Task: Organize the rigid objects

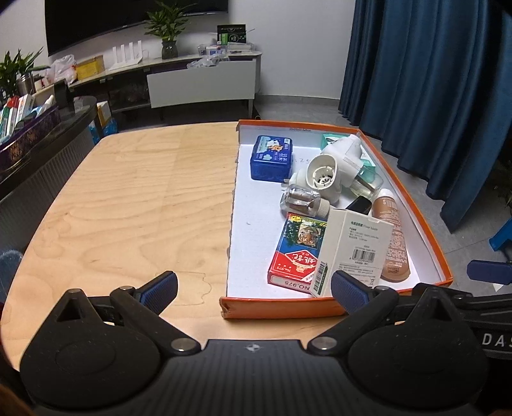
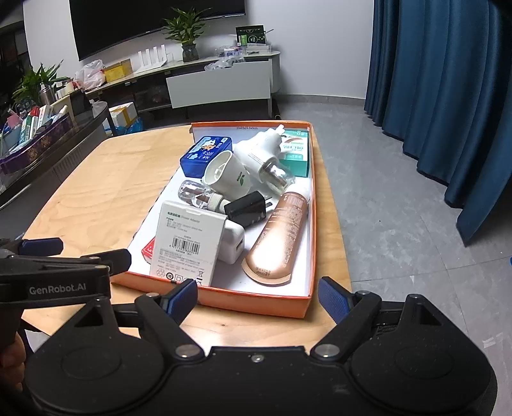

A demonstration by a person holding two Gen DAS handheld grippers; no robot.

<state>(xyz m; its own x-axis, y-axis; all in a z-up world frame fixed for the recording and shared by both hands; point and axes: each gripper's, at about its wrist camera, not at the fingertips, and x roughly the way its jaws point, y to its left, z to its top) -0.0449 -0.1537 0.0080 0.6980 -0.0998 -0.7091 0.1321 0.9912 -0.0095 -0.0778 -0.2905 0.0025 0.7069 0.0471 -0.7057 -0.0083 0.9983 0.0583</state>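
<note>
Orange box crowded with jumbled items, white liner

Dim living room with a wooden table

Blue curtains hang right over grey tiled floor; a dark television and potted plant sit above a cluttered white media console.

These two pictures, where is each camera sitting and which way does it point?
Left wrist: on the left hand-held gripper, looking forward across the wooden table at the orange box; its open fingers show.
Right wrist: on the right hand-held gripper, facing the box; the left gripper shows too.
Shared: box, white carton, blue tin.
</note>
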